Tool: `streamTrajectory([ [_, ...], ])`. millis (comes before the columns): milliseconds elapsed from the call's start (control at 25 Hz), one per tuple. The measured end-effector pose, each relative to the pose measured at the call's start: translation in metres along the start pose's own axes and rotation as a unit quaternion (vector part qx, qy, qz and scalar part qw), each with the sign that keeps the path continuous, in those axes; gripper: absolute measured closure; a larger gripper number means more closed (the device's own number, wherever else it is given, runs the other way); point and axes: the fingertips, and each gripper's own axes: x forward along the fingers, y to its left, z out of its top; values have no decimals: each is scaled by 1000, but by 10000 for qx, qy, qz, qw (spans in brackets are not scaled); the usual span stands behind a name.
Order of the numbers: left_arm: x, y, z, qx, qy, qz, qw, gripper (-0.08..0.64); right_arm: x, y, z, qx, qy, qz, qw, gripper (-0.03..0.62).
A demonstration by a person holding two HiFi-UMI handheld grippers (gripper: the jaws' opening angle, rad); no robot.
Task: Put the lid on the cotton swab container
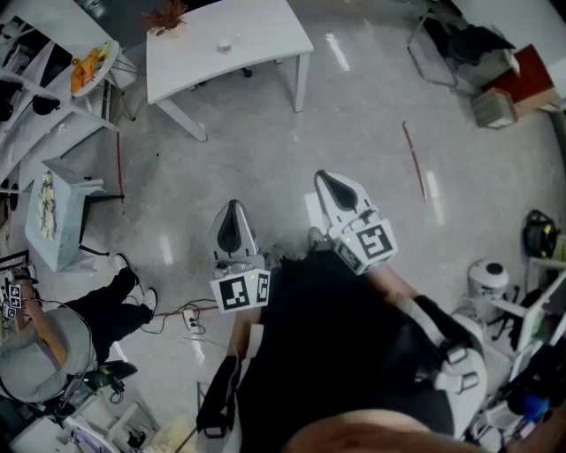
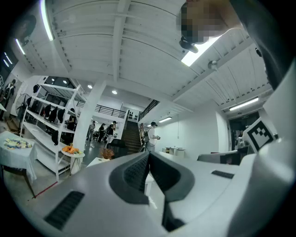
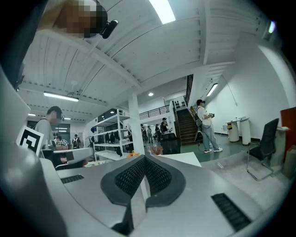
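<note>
Item 1: left gripper (image 2: 149,156). Jaws closed pad to pad, nothing between them; it points level, low centre in its own view.

Item 2: right gripper (image 3: 144,159). Jaws likewise pressed together and empty, level. In the head view I see the pair side by side at mid-frame above bare grey floor, the right one a little higher.

Item 3: marker cubes, left (image 1: 240,292) and right (image 1: 376,241). Black-and-white square patterns are the only print I can read.

Item 4: white table (image 1: 265,31), top of the head view, well apart from both grippers. On it sit a reddish dried plant (image 1: 166,15) and a small pale round item (image 1: 225,42), too small for me to tell whether it is the cotton swab container or its lid.

Item 5: red floor strip (image 1: 414,159), upper right of centre.

Item 6: seated person (image 1: 53,345), lower left corner.

Item 7: staircase (image 3: 187,125), centre right of the right gripper view, a standing person (image 3: 206,125) beside it.
</note>
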Motion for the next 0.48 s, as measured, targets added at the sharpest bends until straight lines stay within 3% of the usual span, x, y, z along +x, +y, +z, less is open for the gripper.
streamTrajectory([
  [480,4,3,-4,-15,25,-13,10000,554,5,-3,-1,42,-18,-40,10000,584],
])
